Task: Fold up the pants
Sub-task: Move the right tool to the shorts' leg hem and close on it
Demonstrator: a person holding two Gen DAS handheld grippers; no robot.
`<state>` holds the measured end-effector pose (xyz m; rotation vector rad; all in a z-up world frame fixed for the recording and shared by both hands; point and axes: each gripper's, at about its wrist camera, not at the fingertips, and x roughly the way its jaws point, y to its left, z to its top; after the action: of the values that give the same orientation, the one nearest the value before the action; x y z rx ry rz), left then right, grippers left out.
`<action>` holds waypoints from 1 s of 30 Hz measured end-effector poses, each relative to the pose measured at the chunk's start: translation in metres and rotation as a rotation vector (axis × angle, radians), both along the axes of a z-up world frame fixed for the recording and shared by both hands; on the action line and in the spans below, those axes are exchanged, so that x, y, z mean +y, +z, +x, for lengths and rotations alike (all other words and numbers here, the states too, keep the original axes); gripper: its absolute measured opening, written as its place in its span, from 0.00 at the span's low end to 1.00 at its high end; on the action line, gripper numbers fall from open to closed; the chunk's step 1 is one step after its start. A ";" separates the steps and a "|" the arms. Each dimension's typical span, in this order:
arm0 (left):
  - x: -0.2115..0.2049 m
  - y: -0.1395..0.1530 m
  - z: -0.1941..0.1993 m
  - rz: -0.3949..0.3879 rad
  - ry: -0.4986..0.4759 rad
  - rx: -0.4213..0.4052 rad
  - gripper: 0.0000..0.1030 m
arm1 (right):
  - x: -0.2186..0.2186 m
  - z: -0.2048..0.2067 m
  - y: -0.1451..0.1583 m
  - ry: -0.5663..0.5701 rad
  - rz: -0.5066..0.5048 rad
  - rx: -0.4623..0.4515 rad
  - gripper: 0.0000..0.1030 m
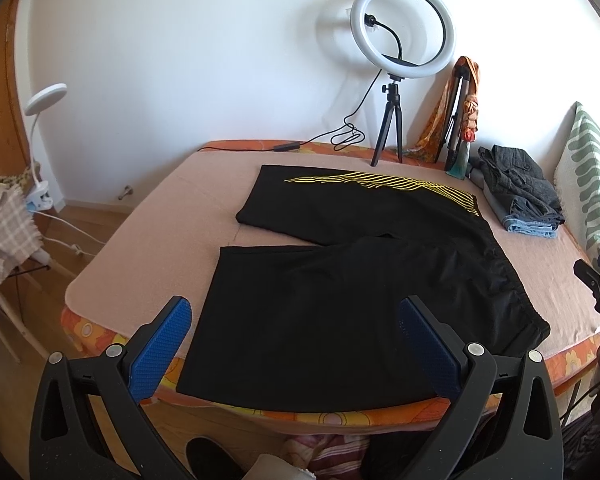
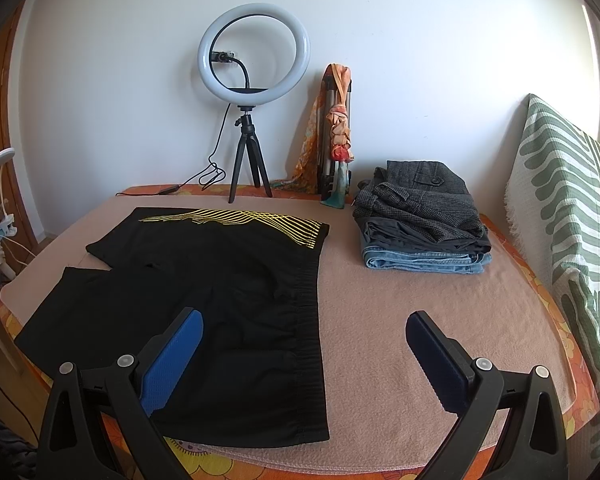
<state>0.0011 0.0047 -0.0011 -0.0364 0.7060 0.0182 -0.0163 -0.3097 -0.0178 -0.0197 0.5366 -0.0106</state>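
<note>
- While you hold both tools above the near edge of the bed, the black shorts (image 1: 340,280) lie spread flat on a pink blanket (image 1: 148,232), legs pointing left and the elastic waistband to the right.
- Your left gripper (image 1: 296,344) has its blue-padded fingers (image 1: 160,348) spread wide, grasping nothing; between them you see the near leg of the shorts, its lower hem reaching the bed's front edge.
- Your right gripper (image 2: 304,356) is likewise spread and empty; its left finger hovers over the waistband end of the shorts, its right finger over bare blanket.
- Yellow wavy lines (image 2: 240,220) are printed along the far leg, visible in both views.
- Only the left wrist view shows the gap between the two legs clearly, the wooden floor, a white clip lamp (image 1: 44,120) with a checked cloth beside it at far left, and a piece of your right-hand tool at its right edge.
- Only the right wrist view shows the stack of folded clothes (image 2: 420,220) in full: grey tweed on top, a dark garment under it, blue denim at the bottom. It sits on the blanket to the right of the shorts, well apart from them.
- A ring light (image 2: 254,52) on a small black tripod stands at the far edge against the white wall, behind the shorts.
- An orange scarf (image 2: 340,120) hangs over a folded stand just right of the ring light.
- A green-and-white patterned cushion (image 2: 560,220) leans at the right side of the bed, seen larger in the right wrist view.
</note>
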 end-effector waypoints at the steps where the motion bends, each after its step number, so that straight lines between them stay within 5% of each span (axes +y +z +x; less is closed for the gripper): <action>1: 0.001 -0.001 0.001 -0.002 0.000 0.007 1.00 | 0.000 0.000 0.000 0.001 0.002 -0.001 1.00; 8: 0.015 -0.015 0.019 -0.019 -0.043 0.114 1.00 | -0.006 0.004 -0.003 0.056 0.031 0.018 1.00; 16: 0.054 -0.026 0.023 0.000 -0.128 0.146 0.98 | 0.001 0.004 -0.014 0.268 0.011 0.042 0.98; 21: 0.067 -0.033 0.021 0.049 -0.172 0.195 0.83 | 0.009 0.006 -0.026 0.395 -0.081 0.114 0.97; 25: 0.063 -0.042 0.017 0.087 -0.265 0.226 0.65 | 0.016 0.003 -0.039 0.539 -0.165 0.185 0.85; 30: 0.053 -0.057 0.015 0.038 -0.389 0.299 0.48 | 0.030 -0.003 -0.066 0.663 -0.311 0.288 0.73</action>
<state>0.0157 0.0576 -0.0582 0.1432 1.0017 -0.3419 -0.0190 -0.2795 -0.0843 -0.5083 0.7912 0.5635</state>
